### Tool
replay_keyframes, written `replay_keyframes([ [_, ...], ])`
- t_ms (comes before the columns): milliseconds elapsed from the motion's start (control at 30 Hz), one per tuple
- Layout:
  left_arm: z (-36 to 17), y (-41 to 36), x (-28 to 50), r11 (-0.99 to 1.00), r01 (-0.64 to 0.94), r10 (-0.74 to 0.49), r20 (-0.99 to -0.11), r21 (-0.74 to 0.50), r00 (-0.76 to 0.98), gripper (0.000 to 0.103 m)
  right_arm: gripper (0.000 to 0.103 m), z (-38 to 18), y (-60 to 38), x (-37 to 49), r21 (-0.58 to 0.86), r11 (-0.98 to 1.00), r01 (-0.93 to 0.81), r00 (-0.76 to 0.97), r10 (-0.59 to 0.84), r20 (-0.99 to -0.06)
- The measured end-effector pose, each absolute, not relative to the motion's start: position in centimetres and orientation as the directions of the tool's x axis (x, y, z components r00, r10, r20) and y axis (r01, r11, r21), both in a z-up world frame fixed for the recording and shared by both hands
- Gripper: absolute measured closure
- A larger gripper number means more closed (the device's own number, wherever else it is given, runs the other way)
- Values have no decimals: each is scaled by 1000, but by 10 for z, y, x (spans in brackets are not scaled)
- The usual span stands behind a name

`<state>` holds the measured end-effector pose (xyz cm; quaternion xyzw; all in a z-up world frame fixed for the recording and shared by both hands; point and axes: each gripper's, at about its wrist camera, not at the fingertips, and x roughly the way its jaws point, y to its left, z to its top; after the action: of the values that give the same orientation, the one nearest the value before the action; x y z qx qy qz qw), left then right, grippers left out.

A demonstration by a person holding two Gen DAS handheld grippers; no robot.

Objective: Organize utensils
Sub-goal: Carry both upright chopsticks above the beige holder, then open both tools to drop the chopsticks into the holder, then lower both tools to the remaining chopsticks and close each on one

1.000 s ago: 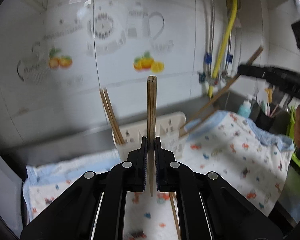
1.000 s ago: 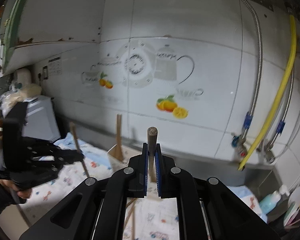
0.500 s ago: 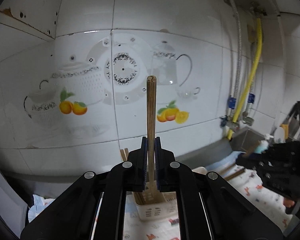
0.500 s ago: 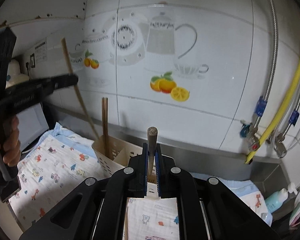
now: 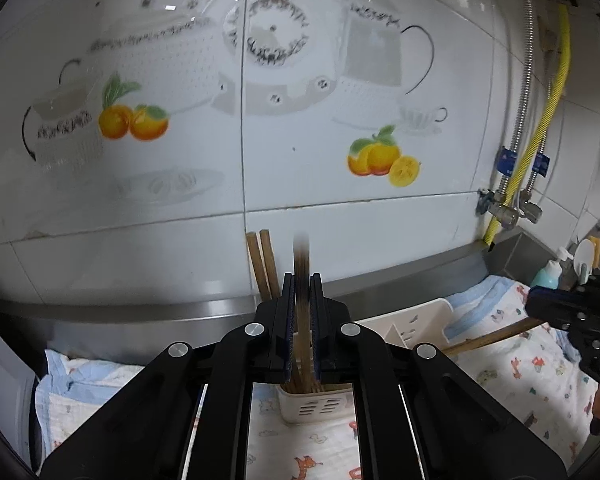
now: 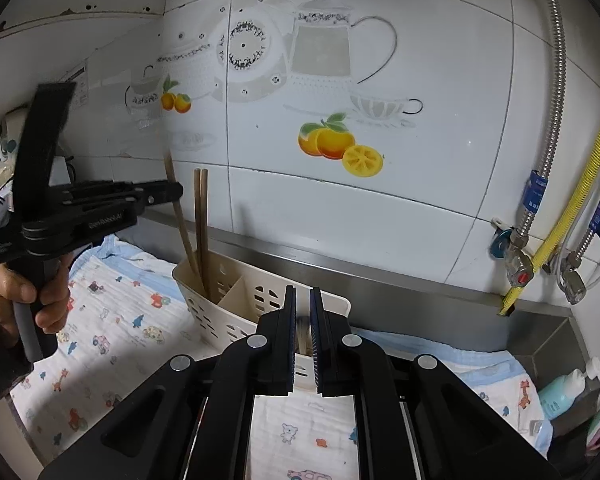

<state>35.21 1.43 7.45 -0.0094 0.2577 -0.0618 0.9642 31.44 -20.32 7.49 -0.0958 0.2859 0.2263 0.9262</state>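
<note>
The left tongs (image 5: 302, 332) hold a brown wooden chopstick (image 5: 301, 264) above the white slotted plastic holder (image 6: 236, 300); the right tongs (image 6: 302, 340) hold another chopstick (image 5: 488, 338). Next I would lower both into a compartment.

- R gripper (image 6: 302, 308): foreground, black, jaws slightly apart; blurred chopstick end (image 6: 302, 334) low betw. them, contact w/ pads not clear.
- Utensil caddy (image 6: 236, 304): white, slotted, divided; sits on cloth just ahead of R gripper.
- Chopstick pair (image 6: 201, 220): upright in caddy's far-left compartment.
- L gripper (image 6: 174, 191): at left, held in hand (image 6: 28, 296); tip closed on a tilted chopstick (image 6: 180, 220) whose lower end is in the same compartment.
- Cloth (image 6: 112, 332): white/blue, cartoon animal print, covers counter.
- Wall tiles (image 6: 340, 136): white, teapot + orange decals.
- Yellow hose (image 6: 572, 216), braided steel hoses, valves: right side.
- Soap bottle (image 6: 560, 394): lower right corner.
</note>
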Motion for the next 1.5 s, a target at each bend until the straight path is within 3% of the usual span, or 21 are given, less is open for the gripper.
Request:
replay_keyframes([
  [267,89,8,338,991,127,-129,-460,-37,878,94,82,90,-220,293,-37,891,-452,766,367,-528],
  [467,104,12,296,991,128,-133,-410,-39,903,77,68,86,-237,254,-17,894,-448,778,380,-501],
  [533,101,14,279,989,136,-145,-410,-51,900,68,59,77,-242,240,-11,895,-445,778,381,-500],
  [667,79,11,245,988,149,-156,-429,-50,890,58,50,51,-249,216,16,898,-439,762,382,-522],
  [933,9,8,195,989,139,-150,-527,-60,837,33,20,-11,-255,176,9,907,-422,727,344,-595],
  [1167,-45,3,179,989,130,-143,-624,-67,768,28,18,-54,-257,156,27,898,-439,668,347,-658],
  [1500,-85,-3,168,991,121,-123,-686,-52,717,21,17,-93,-253,150,75,885,-459,598,370,-711],
])
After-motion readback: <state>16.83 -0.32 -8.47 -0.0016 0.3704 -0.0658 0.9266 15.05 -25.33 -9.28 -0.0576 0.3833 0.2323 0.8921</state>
